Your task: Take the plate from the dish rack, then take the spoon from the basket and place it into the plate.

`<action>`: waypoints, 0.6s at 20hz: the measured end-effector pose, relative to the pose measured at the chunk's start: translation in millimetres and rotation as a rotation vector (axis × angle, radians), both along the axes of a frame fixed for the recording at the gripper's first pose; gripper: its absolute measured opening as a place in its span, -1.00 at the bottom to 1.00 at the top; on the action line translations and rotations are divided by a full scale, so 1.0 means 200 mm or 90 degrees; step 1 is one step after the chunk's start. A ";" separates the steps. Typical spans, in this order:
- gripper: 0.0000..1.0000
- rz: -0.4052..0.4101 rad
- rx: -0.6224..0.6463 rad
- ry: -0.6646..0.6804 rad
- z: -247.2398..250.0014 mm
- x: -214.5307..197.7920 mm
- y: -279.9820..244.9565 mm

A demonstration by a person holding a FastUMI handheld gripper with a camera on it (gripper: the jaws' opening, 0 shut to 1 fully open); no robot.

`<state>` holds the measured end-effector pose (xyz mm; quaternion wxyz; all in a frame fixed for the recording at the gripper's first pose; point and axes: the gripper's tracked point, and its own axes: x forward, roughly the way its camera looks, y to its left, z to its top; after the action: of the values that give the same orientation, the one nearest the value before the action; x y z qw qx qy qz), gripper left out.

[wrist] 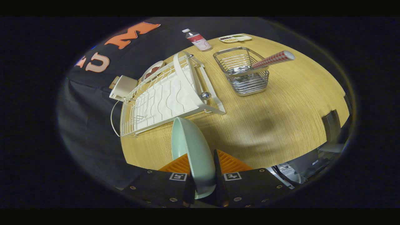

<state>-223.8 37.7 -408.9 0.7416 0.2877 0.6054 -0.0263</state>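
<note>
In the gripper view the tongs (201, 170) are clamped on the pale green plate (192, 153), which stands on edge between the two fingers (229, 164) with both pressing against its faces; the plate's rim rises ahead of the fingertips and its lower edge drops back between the finger bases. The tongs are held above the wooden counter (281, 118), tilted so that the whole scene leans, with the plate lifted clear of the white wire dish rack (165, 97), which lies just beyond the plate's top edge on the counter. Well apart from the tongs, farther across the counter, sits the silver wire basket (245, 73), and the spoon (272, 61) leans in it with its red-and-white checked handle sticking up and out over the basket's rim. Beyond the rack stands a clear bottle (197, 39) with a white cap, and near it a small flat white tray (235, 38) lies at the counter's far edge. A small cream box (123, 87) with a thin cord rests against the rack's far side, next to a bowl (152, 70) with something reddish inside.
</note>
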 end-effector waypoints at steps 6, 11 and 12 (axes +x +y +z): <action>-0.24 -0.029 -0.004 -0.004 -0.09 0.02 -0.03; 0.05 -0.001 -0.060 -0.009 -0.16 0.03 -0.08; 0.15 0.003 -0.075 -0.012 -0.17 0.03 -0.10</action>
<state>-217.3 17.5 -442.7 0.7628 0.2426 0.5967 -0.0574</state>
